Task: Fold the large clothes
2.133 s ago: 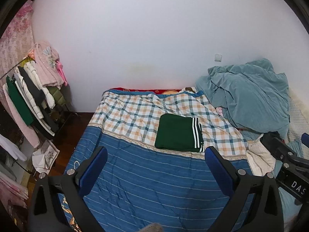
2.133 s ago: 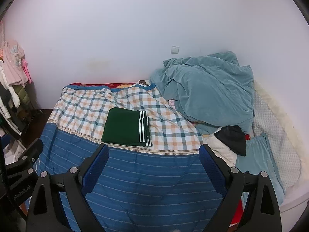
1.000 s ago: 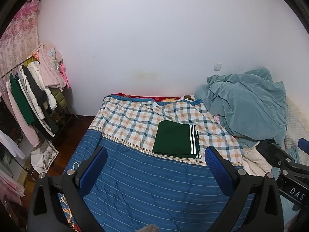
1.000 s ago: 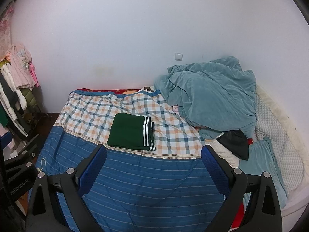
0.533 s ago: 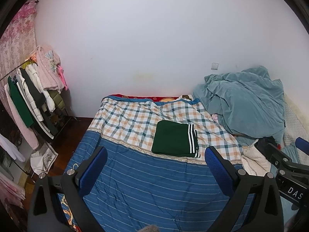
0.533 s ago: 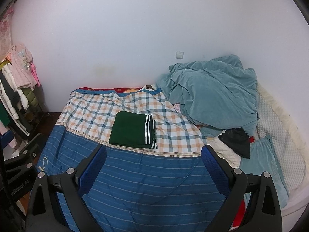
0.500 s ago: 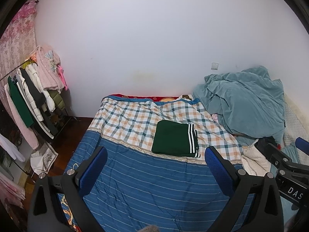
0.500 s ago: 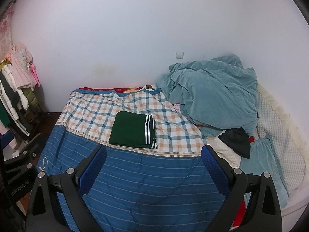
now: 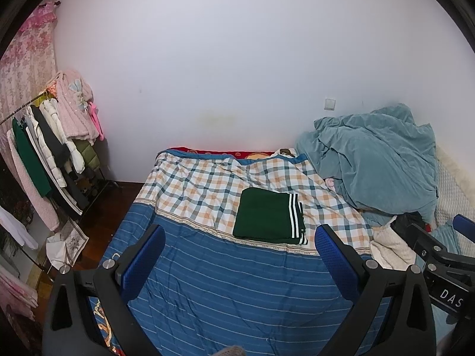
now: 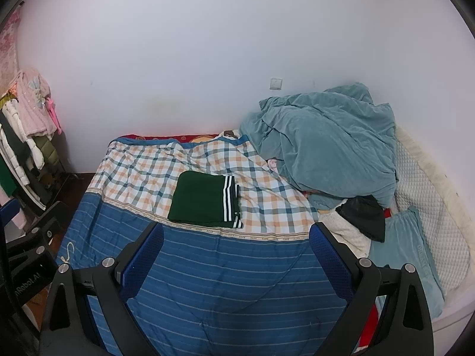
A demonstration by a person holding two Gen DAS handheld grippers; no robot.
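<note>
The green garment (image 9: 268,216), folded into a flat rectangle with white stripes along its right edge, lies on the checked part of the bedspread (image 9: 207,184). Beside it heaps a teal blanket (image 9: 377,154). Left gripper (image 9: 240,255) and right gripper (image 10: 237,252) hover empty, jaws spread.

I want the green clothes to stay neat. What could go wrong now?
The folded green garment lies flat on the checked bedspread, and both grippers, left and right, hang open and empty away from it. Two risks, as guesses: grabbing only its top layer could pull the fold apart, and tugging the bedspread or the teal blanket pile close beside it could rumple or cover it.
</note>
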